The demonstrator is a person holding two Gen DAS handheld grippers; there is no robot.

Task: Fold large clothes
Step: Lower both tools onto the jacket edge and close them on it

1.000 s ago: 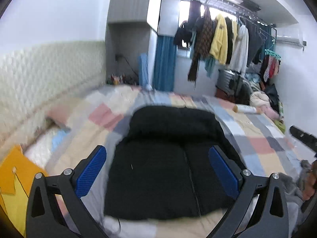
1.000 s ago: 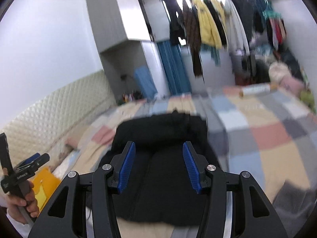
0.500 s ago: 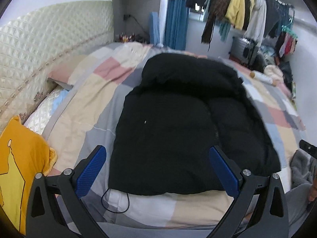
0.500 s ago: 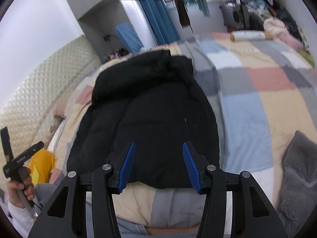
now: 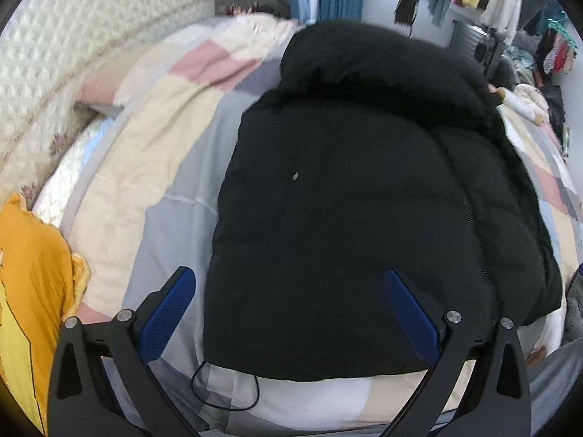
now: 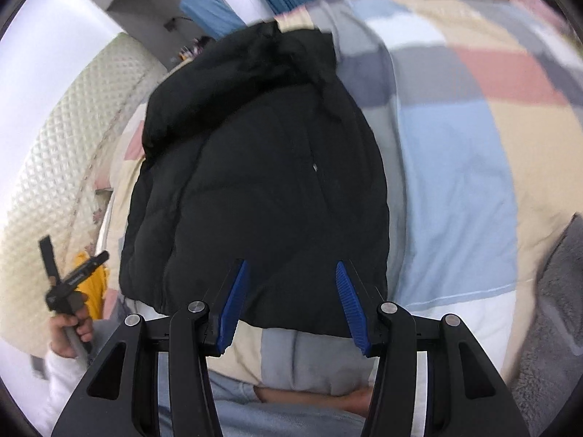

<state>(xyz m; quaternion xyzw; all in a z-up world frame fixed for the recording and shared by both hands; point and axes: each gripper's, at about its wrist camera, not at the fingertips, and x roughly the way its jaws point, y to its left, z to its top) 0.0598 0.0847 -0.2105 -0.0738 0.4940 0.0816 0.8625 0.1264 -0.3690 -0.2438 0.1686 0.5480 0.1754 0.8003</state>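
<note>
Hanging above the near hem of the black puffer jacket (image 5: 364, 196), the left claw (image 5: 289, 313) stands wide apart and grips nothing, tilted steeply down at the bed (image 5: 153, 167). The right claw (image 6: 289, 304), roughly half spread and also empty, points down over the same hem at lower centre. The jacket lies flat mid-frame on the patchwork quilt (image 6: 455, 167), hood toward the top.
</note>
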